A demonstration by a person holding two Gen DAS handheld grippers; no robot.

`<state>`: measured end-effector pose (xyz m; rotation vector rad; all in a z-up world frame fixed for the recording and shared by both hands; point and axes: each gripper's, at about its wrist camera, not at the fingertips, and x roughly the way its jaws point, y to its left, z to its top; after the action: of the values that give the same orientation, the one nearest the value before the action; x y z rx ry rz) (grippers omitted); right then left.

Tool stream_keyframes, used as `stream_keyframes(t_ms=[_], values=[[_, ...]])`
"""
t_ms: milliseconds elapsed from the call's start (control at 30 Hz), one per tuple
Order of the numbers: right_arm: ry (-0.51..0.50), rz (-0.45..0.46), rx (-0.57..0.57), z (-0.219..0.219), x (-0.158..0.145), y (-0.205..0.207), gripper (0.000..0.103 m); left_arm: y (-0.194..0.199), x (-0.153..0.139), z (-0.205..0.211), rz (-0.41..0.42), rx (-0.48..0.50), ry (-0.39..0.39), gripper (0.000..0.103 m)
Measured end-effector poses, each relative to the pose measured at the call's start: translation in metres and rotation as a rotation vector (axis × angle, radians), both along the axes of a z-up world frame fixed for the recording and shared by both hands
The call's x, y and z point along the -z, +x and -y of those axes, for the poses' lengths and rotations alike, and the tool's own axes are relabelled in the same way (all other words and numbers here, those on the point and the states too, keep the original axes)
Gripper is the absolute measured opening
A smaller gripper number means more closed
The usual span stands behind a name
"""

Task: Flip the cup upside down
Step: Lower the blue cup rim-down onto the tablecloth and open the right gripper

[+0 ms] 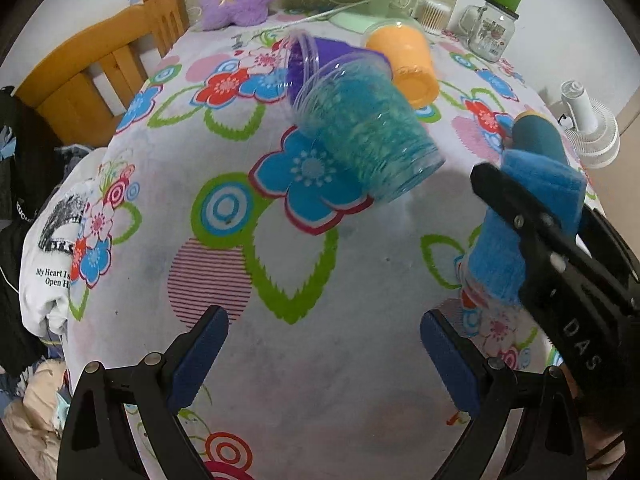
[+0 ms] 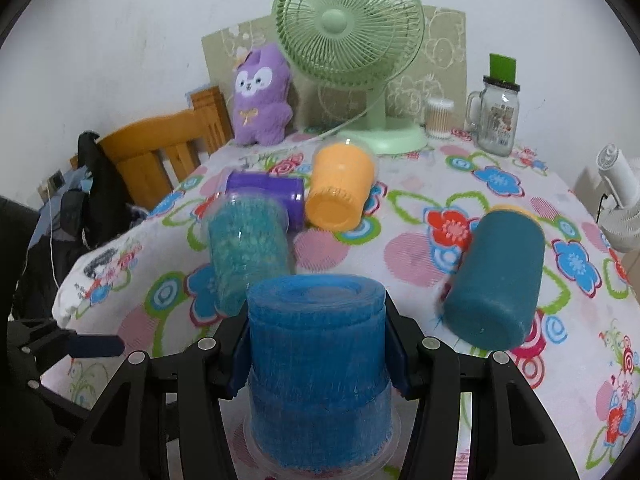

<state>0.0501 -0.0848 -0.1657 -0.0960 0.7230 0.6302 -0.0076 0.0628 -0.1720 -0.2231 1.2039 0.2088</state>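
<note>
My right gripper (image 2: 318, 354) is shut on a bright blue felt-lined clear cup (image 2: 318, 364), which stands upside down with its rim on the flowered tablecloth (image 2: 420, 220). The same cup (image 1: 520, 232) shows in the left wrist view between the right gripper's black fingers (image 1: 516, 216). My left gripper (image 1: 324, 344) is open and empty above the cloth. A teal-speckled cup (image 1: 364, 132) lies on its side, with a purple cup (image 1: 320, 56) and an orange cup (image 1: 404, 60) behind it. A dark teal cup (image 2: 496, 276) lies tilted at the right.
A green desk fan (image 2: 352, 56), a purple plush toy (image 2: 262, 96), a cotton swab box (image 2: 438, 118) and a glass jar mug (image 2: 496, 120) stand along the table's back. A wooden chair (image 2: 160, 160) is at the left, a small white fan (image 2: 618, 200) at the right.
</note>
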Motion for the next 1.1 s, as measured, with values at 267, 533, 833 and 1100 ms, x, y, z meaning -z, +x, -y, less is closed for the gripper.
stream_keyframes(t_ms=[267,533,833,1100], values=[[-0.047,-0.034,-0.005,0.004,0.003,-0.013,0.058,-0.007,0.009,-0.009,-0.038,-0.013,-0.032,0.098],[-0.099,-0.097,0.001,-0.001,0.005,-0.017,0.059,-0.013,0.008,-0.004,-0.095,0.008,-0.040,0.098],[-0.065,-0.317,0.039,0.009,0.007,-0.010,0.095,-0.018,-0.002,-0.002,-0.139,0.021,-0.020,0.098],[-0.090,-0.325,0.049,0.023,-0.020,-0.020,0.095,-0.021,-0.022,0.004,-0.146,0.022,-0.024,0.098]])
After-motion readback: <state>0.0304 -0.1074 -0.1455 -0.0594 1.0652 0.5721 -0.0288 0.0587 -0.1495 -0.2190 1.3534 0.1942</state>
